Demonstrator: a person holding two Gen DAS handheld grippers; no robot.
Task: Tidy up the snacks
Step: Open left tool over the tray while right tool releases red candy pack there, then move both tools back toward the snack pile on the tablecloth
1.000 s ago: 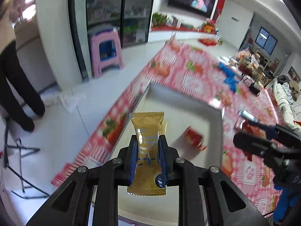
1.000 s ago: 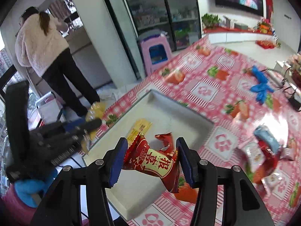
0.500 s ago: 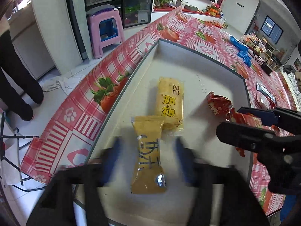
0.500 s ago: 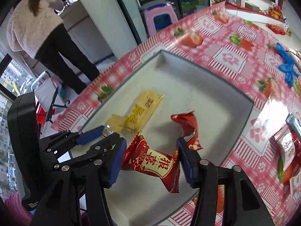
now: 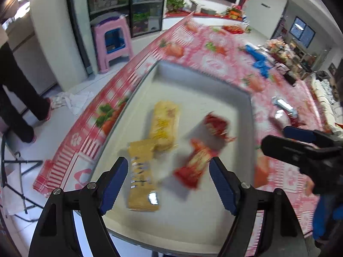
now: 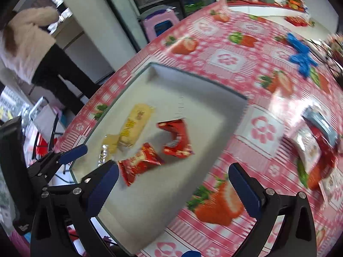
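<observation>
Both my grippers (image 5: 168, 183) (image 6: 172, 185) hang released over the tray (image 6: 193, 81); loose snacks (image 6: 315, 150) lie right, nearer my right one.

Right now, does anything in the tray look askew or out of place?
Mildly: the gold packet overlaps one end of the yellow bar, and the two red packets lie at different angles. Nothing looks spilled or torn.

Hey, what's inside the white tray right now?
The white tray holds four packets: a long yellow one, a gold one partly tucked beside it, and two red ones. Whether anything lies under them is hidden.
</observation>
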